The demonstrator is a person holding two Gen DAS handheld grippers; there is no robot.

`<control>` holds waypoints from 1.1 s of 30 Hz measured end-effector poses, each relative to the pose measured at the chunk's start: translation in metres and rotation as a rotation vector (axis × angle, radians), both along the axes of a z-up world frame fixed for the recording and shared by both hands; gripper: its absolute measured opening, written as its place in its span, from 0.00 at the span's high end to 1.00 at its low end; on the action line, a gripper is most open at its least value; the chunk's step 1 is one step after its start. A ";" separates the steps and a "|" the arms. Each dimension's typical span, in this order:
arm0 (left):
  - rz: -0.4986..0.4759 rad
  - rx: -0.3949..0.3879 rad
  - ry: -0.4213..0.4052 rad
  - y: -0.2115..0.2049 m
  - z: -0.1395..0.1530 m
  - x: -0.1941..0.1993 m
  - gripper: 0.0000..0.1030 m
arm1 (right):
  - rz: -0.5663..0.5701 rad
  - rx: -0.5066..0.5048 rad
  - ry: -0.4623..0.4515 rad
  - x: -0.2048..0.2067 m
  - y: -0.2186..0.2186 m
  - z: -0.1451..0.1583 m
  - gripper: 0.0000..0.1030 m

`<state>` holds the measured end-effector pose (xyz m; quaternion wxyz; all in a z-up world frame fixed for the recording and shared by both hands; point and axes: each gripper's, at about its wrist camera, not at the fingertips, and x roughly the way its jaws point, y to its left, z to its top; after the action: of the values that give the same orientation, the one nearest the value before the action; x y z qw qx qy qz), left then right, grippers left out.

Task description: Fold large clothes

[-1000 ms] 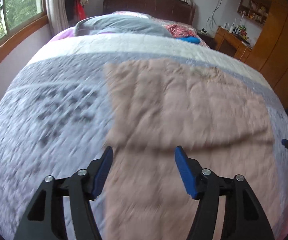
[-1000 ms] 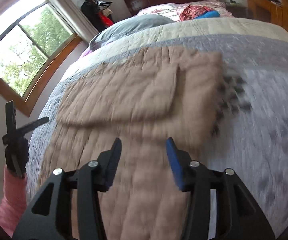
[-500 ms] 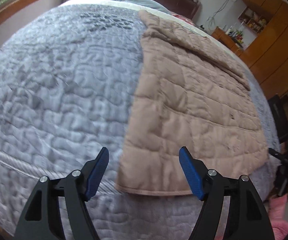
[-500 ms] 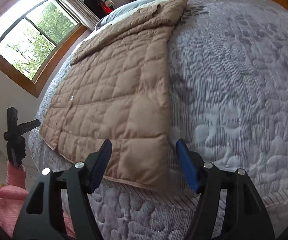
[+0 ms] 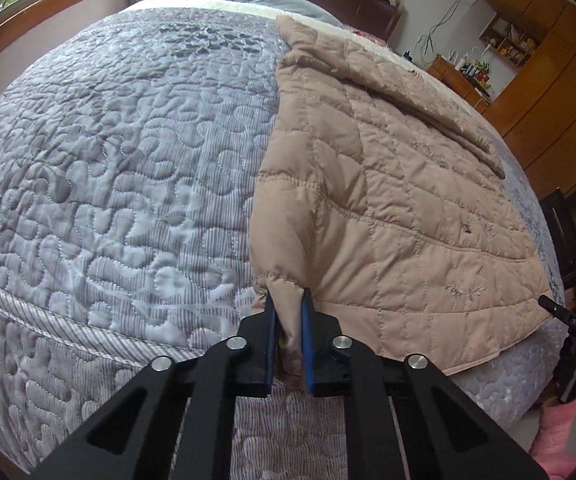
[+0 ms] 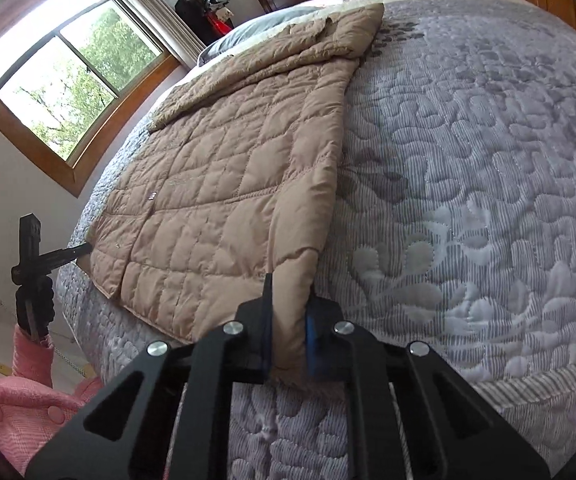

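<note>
The tan jacket (image 5: 387, 184) lies flat on the bed (image 5: 108, 160). The left gripper (image 5: 286, 312) pinches one bottom corner, the right gripper (image 6: 289, 300) the other; only the right view shows the window (image 6: 64, 76)

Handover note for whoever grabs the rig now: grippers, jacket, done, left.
Left gripper: closing, pads pinching the near left hem corner of the tan quilted jacket.
Right gripper: shut on the near right hem corner.
Jacket lies flat on the grey bedspread, a sleeve already folded across near the collar.
Done: both corners gripped.
Left: probably lift the hem and fold it toward the collar.
</note>
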<state>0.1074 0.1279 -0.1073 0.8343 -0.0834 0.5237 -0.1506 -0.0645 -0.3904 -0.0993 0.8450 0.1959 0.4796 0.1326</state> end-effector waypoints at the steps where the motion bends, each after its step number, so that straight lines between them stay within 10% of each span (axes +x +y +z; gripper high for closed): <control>1: 0.000 -0.003 -0.014 0.001 0.004 -0.004 0.91 | 0.001 0.000 -0.003 -0.001 0.000 0.002 0.89; 12: -0.052 0.006 -0.066 0.005 0.027 -0.078 0.92 | 0.048 -0.083 -0.043 -0.054 0.009 0.021 0.90; 21: -0.034 0.047 -0.013 0.006 -0.020 -0.090 0.91 | 0.016 -0.058 0.039 -0.054 0.004 -0.024 0.90; 33: -0.067 -0.067 -0.187 0.008 0.053 -0.095 0.92 | 0.005 0.033 -0.163 -0.054 -0.009 0.031 0.90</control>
<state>0.0123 0.1357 -0.0539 0.8707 -0.0790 0.4409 -0.2031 -0.1180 -0.3995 -0.0685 0.8775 0.1970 0.4076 0.1581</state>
